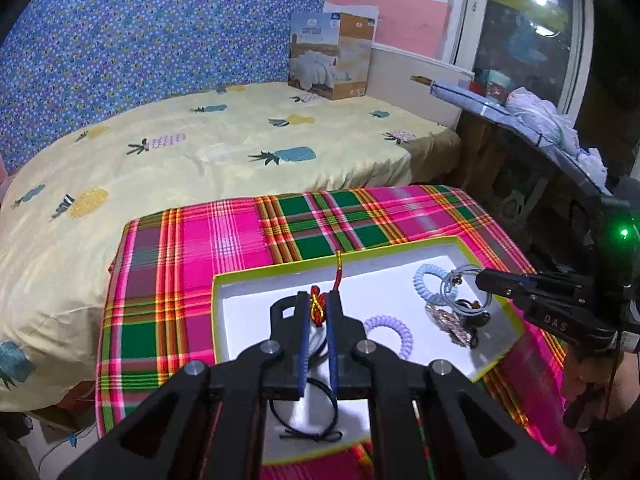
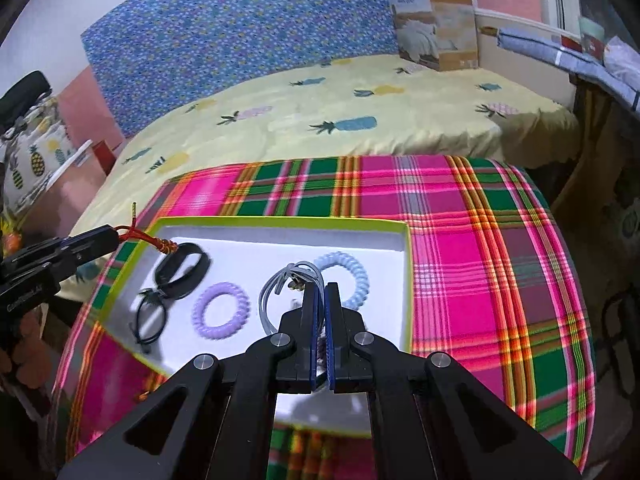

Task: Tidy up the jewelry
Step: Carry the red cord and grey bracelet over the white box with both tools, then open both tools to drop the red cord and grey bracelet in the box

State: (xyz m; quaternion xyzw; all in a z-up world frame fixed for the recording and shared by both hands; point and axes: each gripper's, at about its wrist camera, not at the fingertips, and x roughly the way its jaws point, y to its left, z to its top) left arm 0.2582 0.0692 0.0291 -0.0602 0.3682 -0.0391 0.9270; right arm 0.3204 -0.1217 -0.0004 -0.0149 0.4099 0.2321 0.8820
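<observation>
Two tongs clamped, left tongs (image 1: 319, 304) on red cord (image 1: 317, 307), right tongs (image 2: 321, 294) on grey loop (image 2: 280, 284).

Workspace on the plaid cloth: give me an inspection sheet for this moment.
Surface: plaid cloth over a table beside the bed.
Job's things: tray holds a lilac coil tie, blue coil tie, grey cord loop, black band, black cord bracelet.
Clutter: nothing seen on the cloth.
Grippers: left gripper jaws pinch a red knotted cord; right gripper jaws nearly closed, what they hold is unclear.
Cables: nothing seen.
Surroundings: cardboard box, window.
</observation>
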